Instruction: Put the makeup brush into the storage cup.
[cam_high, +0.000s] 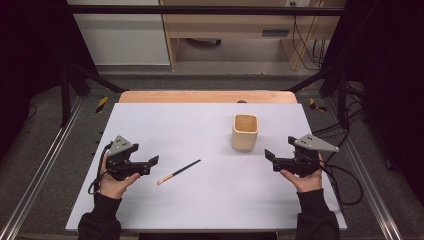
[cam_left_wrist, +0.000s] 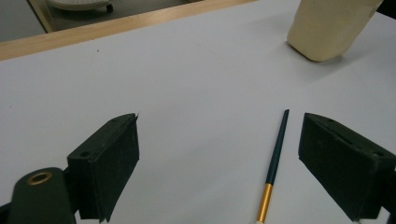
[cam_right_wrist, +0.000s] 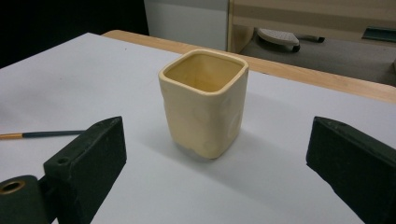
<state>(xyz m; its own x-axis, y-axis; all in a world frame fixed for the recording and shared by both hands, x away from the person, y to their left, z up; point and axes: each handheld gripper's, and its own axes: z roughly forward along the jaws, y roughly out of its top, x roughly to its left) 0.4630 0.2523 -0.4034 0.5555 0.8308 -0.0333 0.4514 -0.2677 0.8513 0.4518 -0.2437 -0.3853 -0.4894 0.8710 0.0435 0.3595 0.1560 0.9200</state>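
While both hands hold their tools low over the white table (cam_high: 210, 200), the left gripper (cam_high: 152, 162) has its jaws spread wide with nothing between them. A slim brush (cam_high: 178, 172), dark-handled with a gold ferrule and pale tip, lies flat on the table just ahead of that gripper, close to its right-hand jaw in the left gripper view. The right gripper (cam_high: 269, 156) also has its jaws wide apart and holds nothing. A cream square cup (cam_high: 245, 132) stands upright ahead of it, framed between its jaws, untouched and well apart from the brush.
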